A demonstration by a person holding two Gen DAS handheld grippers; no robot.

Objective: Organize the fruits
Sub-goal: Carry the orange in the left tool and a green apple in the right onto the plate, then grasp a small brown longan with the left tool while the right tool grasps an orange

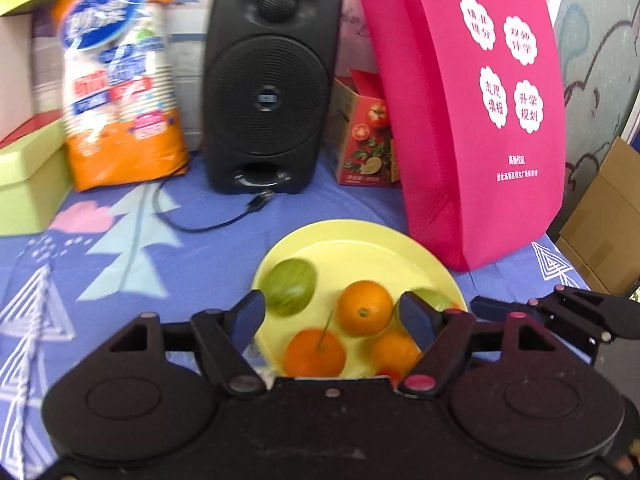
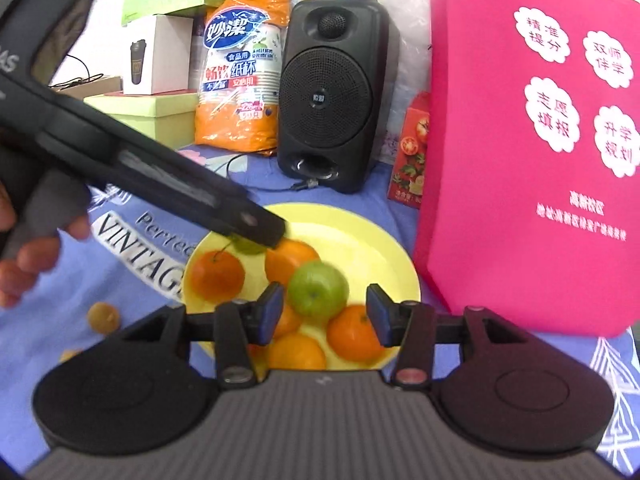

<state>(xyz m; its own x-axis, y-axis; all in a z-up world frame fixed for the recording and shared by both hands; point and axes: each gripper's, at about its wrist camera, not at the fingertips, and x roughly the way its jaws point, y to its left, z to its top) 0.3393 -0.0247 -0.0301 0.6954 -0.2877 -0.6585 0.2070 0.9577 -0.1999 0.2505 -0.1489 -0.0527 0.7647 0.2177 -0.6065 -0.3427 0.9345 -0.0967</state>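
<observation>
A yellow plate (image 1: 360,240) (image 2: 360,240) lies on the blue cloth and holds several oranges (image 1: 364,307) (image 2: 216,276) and two green fruits (image 1: 290,286) (image 2: 318,288). My left gripper (image 1: 332,316) is open and empty, just above the plate's near side. Its body also shows in the right wrist view (image 2: 256,224), over the plate's far left rim. My right gripper (image 2: 326,312) is open and empty above the plate, with a green fruit lying between its fingers and below them. A small yellow fruit (image 2: 104,318) lies on the cloth left of the plate.
A black speaker (image 1: 272,80) (image 2: 332,100) with a cable stands behind the plate. A pink bag (image 1: 480,120) (image 2: 532,140) stands at the right. An orange pack of paper cups (image 1: 120,80) (image 2: 240,80), green boxes (image 1: 28,180) and a red tomato carton (image 1: 364,136) line the back.
</observation>
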